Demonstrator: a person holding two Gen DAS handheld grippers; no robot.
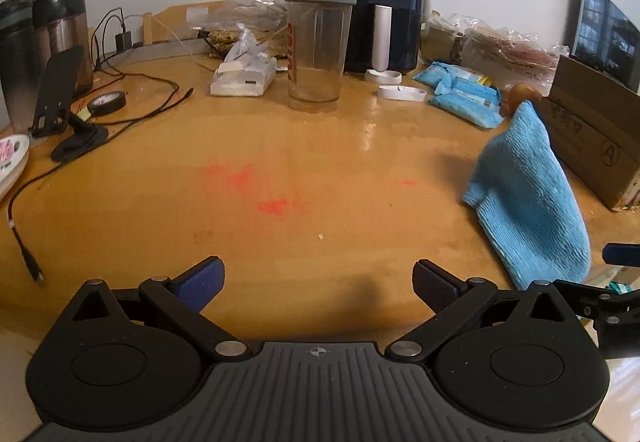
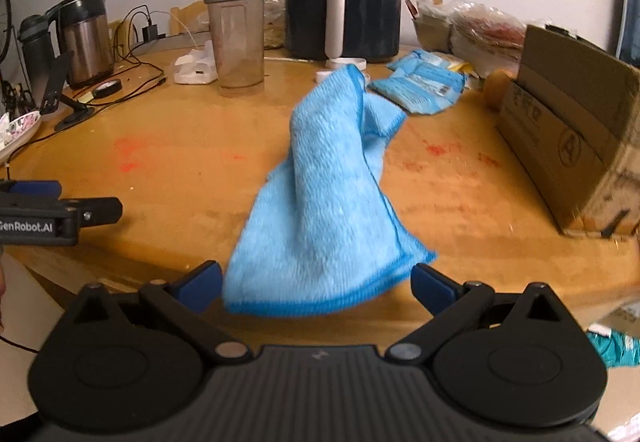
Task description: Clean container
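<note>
A clear shaker bottle with a grey lid on stands upright at the far side of the wooden table, in front of a black air fryer. A light blue cloth rises in a rumpled, blurred peak on the table. Its near hem lies between the wide-open fingers of my right gripper, and no pad presses on it. My left gripper is open over bare table with nothing between its fingers, well short of the bottle and left of the cloth.
The air fryer stands at the back, and a cardboard box lines the right edge. Blue packets lie in front of plastic bags. A kettle, a phone stand, a tape roll and cables crowd the left. Red stains mark the middle.
</note>
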